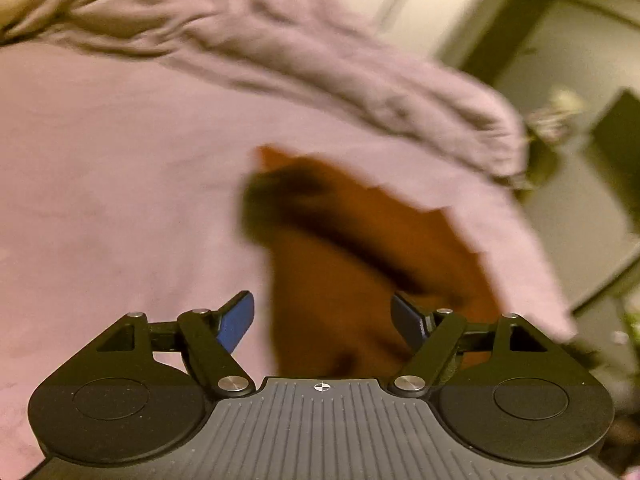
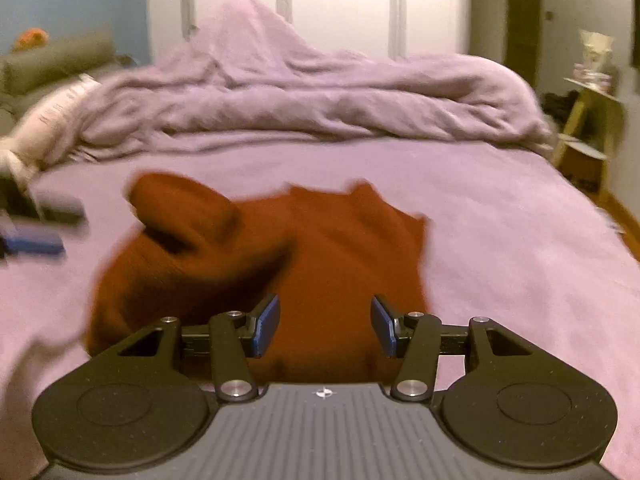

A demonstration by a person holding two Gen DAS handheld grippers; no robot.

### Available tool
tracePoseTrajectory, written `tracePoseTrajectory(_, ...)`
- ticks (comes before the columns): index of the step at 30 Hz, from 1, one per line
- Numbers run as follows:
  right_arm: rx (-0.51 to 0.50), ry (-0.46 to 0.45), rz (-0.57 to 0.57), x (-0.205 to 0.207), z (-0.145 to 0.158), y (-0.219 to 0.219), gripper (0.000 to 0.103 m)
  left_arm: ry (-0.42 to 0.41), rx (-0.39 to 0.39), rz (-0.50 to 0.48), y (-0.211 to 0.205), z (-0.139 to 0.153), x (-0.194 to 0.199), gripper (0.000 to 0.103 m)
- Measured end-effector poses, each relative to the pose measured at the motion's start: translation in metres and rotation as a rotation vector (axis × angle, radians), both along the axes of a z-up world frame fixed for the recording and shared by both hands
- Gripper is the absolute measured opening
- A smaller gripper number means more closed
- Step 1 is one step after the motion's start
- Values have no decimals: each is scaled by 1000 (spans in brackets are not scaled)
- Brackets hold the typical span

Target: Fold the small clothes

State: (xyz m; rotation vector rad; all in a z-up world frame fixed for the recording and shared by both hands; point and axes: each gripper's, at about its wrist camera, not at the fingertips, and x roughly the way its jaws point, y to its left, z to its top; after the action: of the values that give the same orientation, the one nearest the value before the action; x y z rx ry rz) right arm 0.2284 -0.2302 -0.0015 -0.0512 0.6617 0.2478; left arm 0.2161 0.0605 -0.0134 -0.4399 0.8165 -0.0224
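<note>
A rust-brown garment (image 2: 340,248) lies bunched on the lilac bed sheet (image 2: 500,220), with a thick fold (image 2: 180,208) raised at its left side. My right gripper (image 2: 326,326) hovers over its near edge, open, with nothing pressed between the blue pads. In the left wrist view the same garment (image 1: 340,320) lies near the bed's right edge, blurred, with a dark fold across it. My left gripper (image 1: 324,320) is wide open above it and holds nothing. Its blurred fingers (image 2: 36,245) show at the left edge of the right wrist view.
A crumpled lilac duvet (image 2: 320,96) is heaped across the far end of the bed. A pale pillow (image 2: 52,112) lies at the far left. A wooden side shelf (image 2: 588,128) stands beyond the bed's right edge, with white wardrobe doors (image 2: 340,8) behind.
</note>
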Motion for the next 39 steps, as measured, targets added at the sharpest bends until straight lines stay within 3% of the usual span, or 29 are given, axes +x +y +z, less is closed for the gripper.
tracePoseTrajectory(5,-8,-98,138,26,21,45,50,105,-12,60,9,-30,-4,80)
tracePoseTrajectory(7,-23,-104,196,39,22,63,41,124,7,81,13,-37,-5,80)
tracePoseTrajectory(8,-26,-93,243,46,21,72,30,126,5,88,14,-38,-9,80)
tracePoseTrajectory(9,-37,-78,303,52,18,84,25,124,-8,92,17,-41,-7,81)
tracePoseTrajectory(12,-120,-44,451,60,1,114,25,120,-18,95,21,-40,-7,81)
tracePoseTrajectory(14,-221,-85,502,58,-12,131,25,115,9,82,19,-37,-6,81)
tracePoseTrajectory(15,-272,-106,494,59,-17,136,24,111,24,75,15,-36,-5,81)
tracePoseTrajectory(18,-389,-129,284,77,-32,129,24,94,57,60,7,-32,-3,83)
tracePoseTrajectory(19,-413,-116,181,85,-37,120,24,88,60,53,5,-32,-1,83)
tracePoseTrajectory(22,-443,-32,34,97,-53,96,23,78,56,31,-2,-31,2,84)
tracePoseTrajectory(23,-423,1,10,98,-56,85,24,76,56,19,-5,-32,3,85)
tracePoseTrajectory(26,-237,40,-46,90,-40,49,28,78,63,-13,-12,-34,5,86)
tracePoseTrajectory(28,-135,42,-40,79,-27,30,38,85,64,-20,-14,-36,6,86)
tracePoseTrajectory(30,12,90,-1,76,-18,11,57,93,58,-20,-15,-38,6,86)
tracePoseTrajectory(34,271,207,53,76,-18,-14,61,108,67,-34,-23,-41,9,88)
tracePoseTrajectory(37,351,265,44,82,-22,-18,70,117,78,-50,-26,-42,8,88)
tracePoseTrajectory(38,362,297,58,86,-24,-16,80,118,82,-51,-26,-42,7,88)
tracePoseTrajectory(39,361,319,69,89,-26,-14,83,117,84,-51,-25,-42,6,89)
